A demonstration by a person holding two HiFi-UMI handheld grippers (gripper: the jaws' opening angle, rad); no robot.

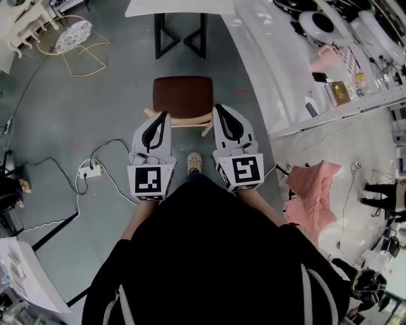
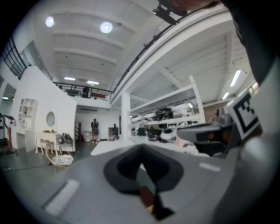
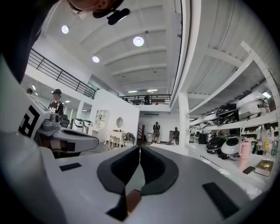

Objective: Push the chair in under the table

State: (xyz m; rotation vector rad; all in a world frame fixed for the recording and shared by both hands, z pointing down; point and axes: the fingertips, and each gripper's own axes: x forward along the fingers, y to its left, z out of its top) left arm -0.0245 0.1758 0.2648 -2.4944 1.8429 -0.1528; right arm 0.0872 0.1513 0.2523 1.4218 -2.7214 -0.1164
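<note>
In the head view the chair (image 1: 183,94), with a brown seat and a pale wooden backrest (image 1: 184,121), stands on the grey floor just short of the white table (image 1: 181,6) with black legs (image 1: 181,37). My left gripper (image 1: 164,115) is shut, its tip at the backrest's left end. My right gripper (image 1: 219,108) is shut at the backrest's right end. Whether the tips touch the wood I cannot tell. In the left gripper view the left gripper (image 2: 141,152) points level at the table top (image 2: 107,147), with a brown sliver of chair (image 2: 146,197) below. The right gripper (image 3: 139,151) shows the same brown sliver of chair (image 3: 132,199).
A power strip (image 1: 90,170) with trailing cables lies on the floor to the left. A wire frame with a round white piece (image 1: 68,35) is at the far left. A long white counter (image 1: 279,76) runs along the right, with a pink cloth (image 1: 314,190) below it. My shoe (image 1: 194,162) is behind the chair.
</note>
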